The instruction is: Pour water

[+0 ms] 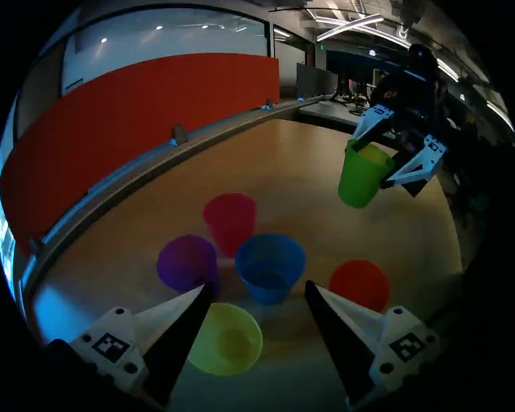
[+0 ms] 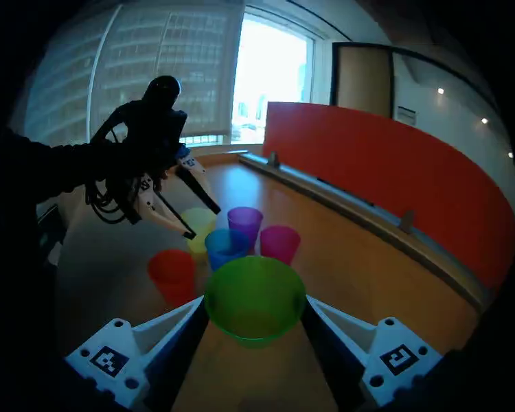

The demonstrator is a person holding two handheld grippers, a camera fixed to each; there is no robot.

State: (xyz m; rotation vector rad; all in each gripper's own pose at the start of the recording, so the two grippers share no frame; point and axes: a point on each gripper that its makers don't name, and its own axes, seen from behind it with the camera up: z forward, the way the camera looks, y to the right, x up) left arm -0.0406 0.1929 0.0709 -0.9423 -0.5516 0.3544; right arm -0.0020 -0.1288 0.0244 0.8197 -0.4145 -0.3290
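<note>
Both right gripper (image 2: 254, 300) jaws clamp the green cup (image 2: 255, 285) at twelve o'clock, likely light, squashy: squeeze gently below rim. Left gripper (image 1: 257, 292) gapes.

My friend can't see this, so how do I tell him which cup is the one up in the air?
Find the wooden table beside the red wall. Five cups stand grouped on it. The green cup is held above the table in the right gripper, the one cup not standing down.
</note>
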